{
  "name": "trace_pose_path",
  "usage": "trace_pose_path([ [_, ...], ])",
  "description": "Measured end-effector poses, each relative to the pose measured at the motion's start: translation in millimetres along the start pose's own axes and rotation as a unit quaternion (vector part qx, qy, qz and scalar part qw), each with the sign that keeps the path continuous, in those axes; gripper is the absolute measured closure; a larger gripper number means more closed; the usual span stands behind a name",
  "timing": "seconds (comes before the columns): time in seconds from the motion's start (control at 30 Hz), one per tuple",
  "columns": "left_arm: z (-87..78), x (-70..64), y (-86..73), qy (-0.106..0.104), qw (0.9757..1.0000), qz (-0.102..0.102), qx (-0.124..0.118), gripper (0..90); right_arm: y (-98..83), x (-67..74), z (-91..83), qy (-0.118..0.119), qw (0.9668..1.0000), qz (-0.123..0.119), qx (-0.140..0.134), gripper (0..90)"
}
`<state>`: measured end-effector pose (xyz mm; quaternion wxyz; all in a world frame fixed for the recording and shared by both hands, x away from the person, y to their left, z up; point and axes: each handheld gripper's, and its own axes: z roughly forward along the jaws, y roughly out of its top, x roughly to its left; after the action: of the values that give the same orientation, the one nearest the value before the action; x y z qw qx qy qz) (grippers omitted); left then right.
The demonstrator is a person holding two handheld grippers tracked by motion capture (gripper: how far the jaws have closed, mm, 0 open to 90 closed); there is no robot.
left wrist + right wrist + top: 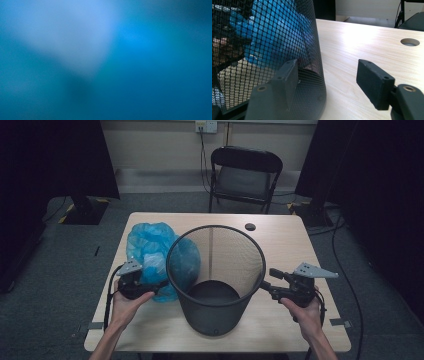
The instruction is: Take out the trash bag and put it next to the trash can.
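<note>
Two hand-held tools work at a pale wooden table, one on each side of a black wire-mesh wastebasket that stands upright near the middle of the table. A crumpled blue plastic bag lies on the table just left of the basket, touching its side. The left tool is pushed into the near edge of the bag; in the left gripper view the blue plastic sits blurred right against the lens, so whether the pads press the film or stand off it cannot be told. The right tool is released: its two dark pads stand well apart, one inside the mesh wall and one outside over bare table, so the wall passes between them without being pinched. In the high view that right tool sits at the basket's right side, just below the rim. The work in hand looks like lining the basket with the bag. To do it well, the left tool should pinch only one layer at the bag's open edge, not a bunched wad, so the mouth can be spread. The right tool would do best to clench on the wall and steady the light basket, which could tip or slide when the bag is pulled over the rim.
</note>
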<state>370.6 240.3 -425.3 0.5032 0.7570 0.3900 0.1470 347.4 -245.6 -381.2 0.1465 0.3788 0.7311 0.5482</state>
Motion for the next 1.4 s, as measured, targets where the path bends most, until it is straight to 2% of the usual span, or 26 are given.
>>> trace_pose_path([
  [0.07, -12.6, 1.2, -8.1, 0.006, 0.9999, -0.012, 0.002, 20.4, -3.1, 0.0, -1.2, -0.003, 1.0000, -0.001, 0.005, 33.5],
  [0.2, -29.0, -1.6, -28.7, 0.010, 0.9996, -0.019, 0.018, 17.3, -10.2, -0.9, -4.3, -0.008, 0.9999, -0.001, 0.013, 33.2],
  [0.23, -32.2, -4.4, -34.5, 0.009, 0.9996, -0.024, 0.013, 17.3, -10.2, -0.9, -4.3, -0.008, 0.9999, -0.001, 0.013, 33.2],
  [0.27, -34.5, -7.3, -40.1, 0.008, 0.9996, -0.025, 0.013, 17.6, -12.3, -1.7, -5.4, -0.011, 0.9998, 0.000, 0.014, 33.2],
  [0.37, -36.7, -18.0, -53.5, 0.016, 0.9996, -0.014, 0.021, 18.4, -19.5, -4.1, -8.5, -0.020, 0.9996, 0.004, 0.021, 32.7],
  [0.47, -34.4, -28.2, -60.0, 0.003, 0.9993, -0.014, 0.036, 18.4, -27.1, -7.3, -11.5, -0.031, 0.9991, 0.008, 0.027, 31.5],
  [0.53, -30.9, -35.4, -62.1, 0.003, 0.9990, 0.000, 0.044, 18.5, -36.3, -7.9, -13.5, -0.042, 0.9985, 0.007, 0.035, 30.9],
  [0.6, -24.9, -40.8, -62.8, -0.013, 0.9983, 0.003, 0.058, 19.0, -40.1, -8.3, -13.3, -0.043, 0.9984, 0.006, 0.037, 30.9],
  [0.67, -17.3, -50.0, -63.7, -0.012, 0.9966, 0.034, 0.074, 20.9, -51.4, -8.3, -12.5, -0.050, 0.9971, 0.007, 0.056, 29.9],
  [0.7, -13.3, -54.5, -64.3, -0.019, 0.9957, 0.039, 0.081, 20.9, -55.8, -8.0, -12.2, -0.054, 0.9968, 0.009, 0.059, 29.5],
  [0.77, -6.3, -61.7, -64.1, -0.024, 0.9932, 0.062, 0.095, 21.3, -60.7, -7.8, -11.5, -0.057, 0.9963, 0.008, 0.064, 29.1],
  [0.8, 0.2, -63.6, -63.8, -0.027, 0.9923, 0.066, 0.101, 22.7, -70.4, -8.0, -8.9, -0.064, 0.9946, 0.008, 0.081, 27.2],
  [0.83, 0.2, -63.6, -63.8, -0.027, 0.9923, 0.066, 0.101, 22.5, -70.4, -8.0, -8.9, -0.064, 0.9946, 0.008, 0.081, 27.2],
  [0.9, 7.4, -63.8, -65.1, -0.026, 0.9907, 0.070, 0.114, 21.6, -79.6, -9.0, -6.7, -0.072, 0.9927, 0.013, 0.096, 25.5],
  [1.03, 17.0, -62.1, -69.7, -0.022, 0.9864, 0.081, 0.142, 21.1, -95.1, -11.9, -2.9, -0.089, 0.9890, 0.022, 0.116, 24.0],
  [1.1, 19.1, -61.4, -71.3, -0.017, 0.9861, 0.081, 0.144, 21.0, -100.9, -13.6, -1.2, -0.101, 0.9874, 0.023, 0.120, 23.7],
  [1.17, 21.8, -60.9, -72.5, -0.007, 0.9824, 0.093, 0.162, 21.1, -107.3, -15.2, 2.5, -0.121, 0.9838, 0.018, 0.131, 22.3],
  [1.23, 22.7, -61.3, -73.2, 0.001, 0.9814, 0.100, 0.164, 21.2, -110.4, -16.0, 6.0, -0.126, 0.9813, 0.023, 0.144, 21.3],
  [1.27, 24.6, -61.8, -74.7, 0.009, 0.9795, 0.103, 0.173, 21.6, -110.8, -15.6, 7.2, -0.132, 0.9805, 0.016, 0.145, 21.4],
  [1.3, 25.6, -60.8, -74.7, 0.007, 0.9792, 0.100, 0.177, 21.2, -111.4, -14.9, 8.8, -0.143, 0.9783, 0.005, 0.150, 21.1],
  [1.33, 26.4, -60.4, -75.1, 0.009, 0.9802, 0.094, 0.174, 19.8, -112.2, -14.9, 10.8, -0.150, 0.9760, 0.000, 0.157, 19.8],
  [1.37, 26.6, -59.7, -75.2, 0.011, 0.9802, 0.097, 0.172, 19.4, -112.4, -15.4, 12.2, -0.150, 0.9752, 0.008, 0.163, 18.7],
  [1.4, 27.2, -58.9, -76.6, 0.010, 0.9815, 0.098, 0.164, 18.2, -112.7, -15.9, 12.9, -0.149, 0.9753, 0.014, 0.162, 18.8],
])
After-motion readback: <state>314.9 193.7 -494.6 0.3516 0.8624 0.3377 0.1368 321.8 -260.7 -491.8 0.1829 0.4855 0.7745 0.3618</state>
